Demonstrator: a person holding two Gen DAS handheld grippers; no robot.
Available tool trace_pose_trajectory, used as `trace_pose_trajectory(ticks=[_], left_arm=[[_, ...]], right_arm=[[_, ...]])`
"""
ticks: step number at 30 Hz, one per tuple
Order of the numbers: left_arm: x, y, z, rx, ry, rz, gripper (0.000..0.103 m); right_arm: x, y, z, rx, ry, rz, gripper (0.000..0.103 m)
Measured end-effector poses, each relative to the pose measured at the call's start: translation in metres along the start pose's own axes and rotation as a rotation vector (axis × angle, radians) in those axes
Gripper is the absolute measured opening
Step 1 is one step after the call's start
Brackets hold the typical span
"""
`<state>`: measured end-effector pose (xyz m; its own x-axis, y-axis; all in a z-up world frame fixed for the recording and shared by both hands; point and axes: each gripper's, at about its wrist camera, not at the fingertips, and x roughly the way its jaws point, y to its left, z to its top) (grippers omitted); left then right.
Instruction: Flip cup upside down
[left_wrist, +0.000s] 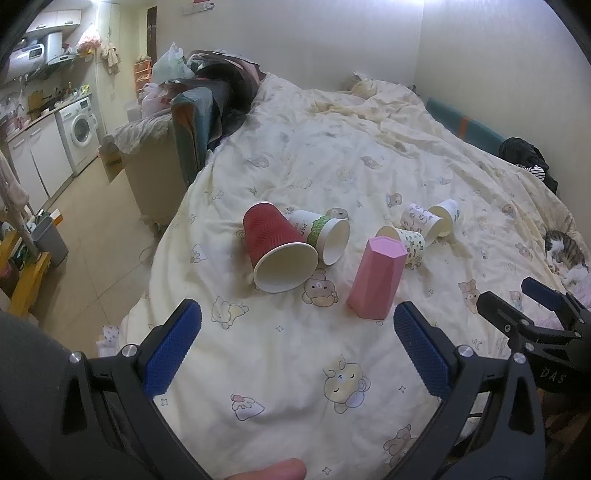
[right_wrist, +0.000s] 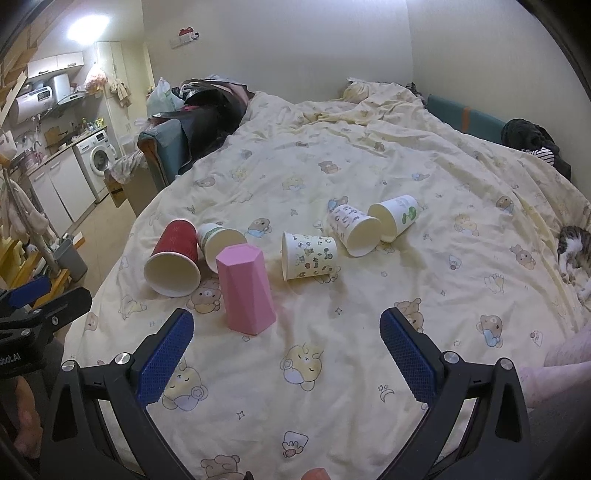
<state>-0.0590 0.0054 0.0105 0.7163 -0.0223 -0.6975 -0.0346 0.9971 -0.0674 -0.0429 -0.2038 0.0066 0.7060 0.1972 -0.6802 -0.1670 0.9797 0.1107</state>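
1. Nearest the cameras, both tools hover over the bed (right_wrist: 332, 424) with nothing in them. The right gripper (right_wrist: 286, 363) has its blue pads spread wide, and so does the left gripper (left_wrist: 297, 354).

2. At about 11 o'clock from the right gripper, the pink cup (right_wrist: 245, 290) stands mouth-down on its wide end, closed base on top, so it already looks flipped. It seems to be rigid faceted plastic: stiff, light and rather slick, so a pinch across two opposite flat faces at mid-height would hold best.

3. Behind it, at 10 to 11 o'clock, the red cup (right_wrist: 173, 256) lies on its side, mouth toward the camera. Its ribbed paper wall should give good friction, but it is light and will crush if squeezed hard. The green-banded cup (right_wrist: 221, 242) lies touching it on the right.

4. At 12 o'clock, the patterned cup (right_wrist: 309, 255) lies on its side, mouth to the left, apart from the others and the easiest to reach. Grip it gently across the wall near the stiffer closed base, then turn the rim downward.

5. Farther off, at 1 o'clock, two more paper cups lie touching, the printed cup (right_wrist: 355, 229) and the leaf cup (right_wrist: 394, 216), mouths toward the camera.

6. The soft quilt will let any cup tip or roll when nudged.

7. Farthest, at 3 o'clock, what is probably a cat (right_wrist: 574, 251) lies at the bed's edge.
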Motion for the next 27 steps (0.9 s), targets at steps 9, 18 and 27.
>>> trace_pose_trajectory(ticks=[9,18,27], left_arm=[[0.0033,-0.0013,-0.0007,0.004,0.015,-0.004,0.103],[0.0041,-0.0018,-0.0019,0.005,0.009,-0.004,0.103],[0.0038,-0.0011,-0.0019,0.005,0.009,-0.004,0.103]], right_arm=[[-0.0006,-0.0009,0.0004,0.009,0.007,-0.002,0.103],[-0.0024,-0.0012,0.0008,0.009,-0.002,-0.006,0.103],[-0.0029,-0.0023,0.0008,0.006,-0.011,-0.013,0.103]])
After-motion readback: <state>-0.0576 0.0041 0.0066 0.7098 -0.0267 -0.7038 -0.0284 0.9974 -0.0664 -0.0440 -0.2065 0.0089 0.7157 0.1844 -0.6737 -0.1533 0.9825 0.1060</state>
